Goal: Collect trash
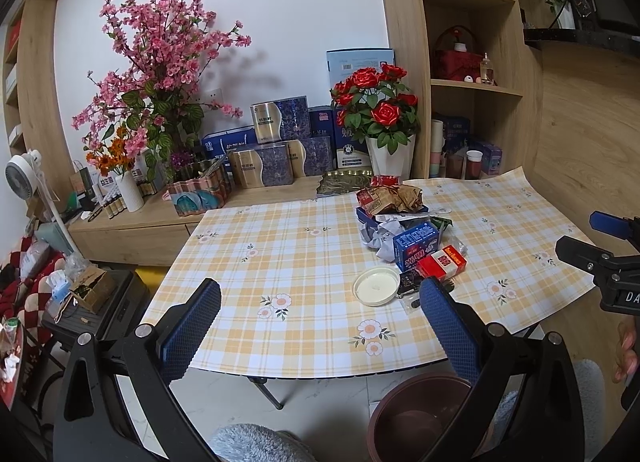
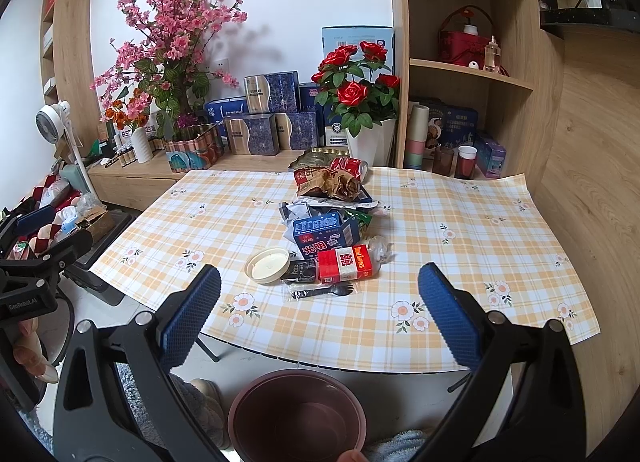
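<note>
The trash pile [image 2: 328, 230] is lying on the table [image 2: 500, 230] ahead of both empty, wide-apart jaws; the right gripper [image 2: 320, 314] is probably sitting nearer than the left gripper [image 1: 320, 322].

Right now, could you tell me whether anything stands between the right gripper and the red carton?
Nothing visible does. The right gripper is open over bare tablecloth, and the red carton lies ahead at the near edge of the trash pile. Only a wrapped black spoon lies flat just before it.

Trash pile [image 2: 332, 230] on table [image 2: 480, 254], bin [image 2: 298, 414] below
</note>
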Action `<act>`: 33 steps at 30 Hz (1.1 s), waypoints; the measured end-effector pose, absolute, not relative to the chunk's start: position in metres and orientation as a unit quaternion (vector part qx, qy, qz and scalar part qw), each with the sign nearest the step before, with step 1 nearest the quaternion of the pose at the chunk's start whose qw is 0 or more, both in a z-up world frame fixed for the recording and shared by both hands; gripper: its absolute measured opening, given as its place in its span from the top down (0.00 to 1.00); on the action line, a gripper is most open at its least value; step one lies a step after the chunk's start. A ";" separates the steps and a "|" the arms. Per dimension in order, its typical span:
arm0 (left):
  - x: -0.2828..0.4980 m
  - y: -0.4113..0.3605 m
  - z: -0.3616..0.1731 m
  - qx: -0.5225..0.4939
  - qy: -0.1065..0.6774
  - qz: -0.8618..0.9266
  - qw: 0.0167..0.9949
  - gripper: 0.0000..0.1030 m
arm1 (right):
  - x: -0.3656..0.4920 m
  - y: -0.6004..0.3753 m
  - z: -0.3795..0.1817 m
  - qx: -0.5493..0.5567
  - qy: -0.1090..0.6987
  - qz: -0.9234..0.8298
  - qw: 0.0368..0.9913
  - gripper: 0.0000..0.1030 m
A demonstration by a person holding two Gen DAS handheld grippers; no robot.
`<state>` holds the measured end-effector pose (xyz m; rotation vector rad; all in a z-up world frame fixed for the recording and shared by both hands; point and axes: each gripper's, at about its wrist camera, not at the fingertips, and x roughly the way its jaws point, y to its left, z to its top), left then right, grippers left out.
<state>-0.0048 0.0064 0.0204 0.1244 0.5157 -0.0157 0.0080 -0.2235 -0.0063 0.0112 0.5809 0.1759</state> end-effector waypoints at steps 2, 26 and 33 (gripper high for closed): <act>-0.005 0.008 0.022 0.059 0.256 -0.009 0.965 0.05 | 0.008 -0.224 -0.006 0.005 0.286 0.085 0.954 0.05; -0.006 0.011 0.019 0.059 0.257 -0.009 0.964 0.05 | 0.007 -0.224 -0.006 0.005 0.287 0.085 0.954 0.05; -0.007 0.014 0.017 0.058 0.258 -0.008 0.964 0.05 | 0.012 -0.222 -0.006 0.006 0.287 0.084 0.954 0.05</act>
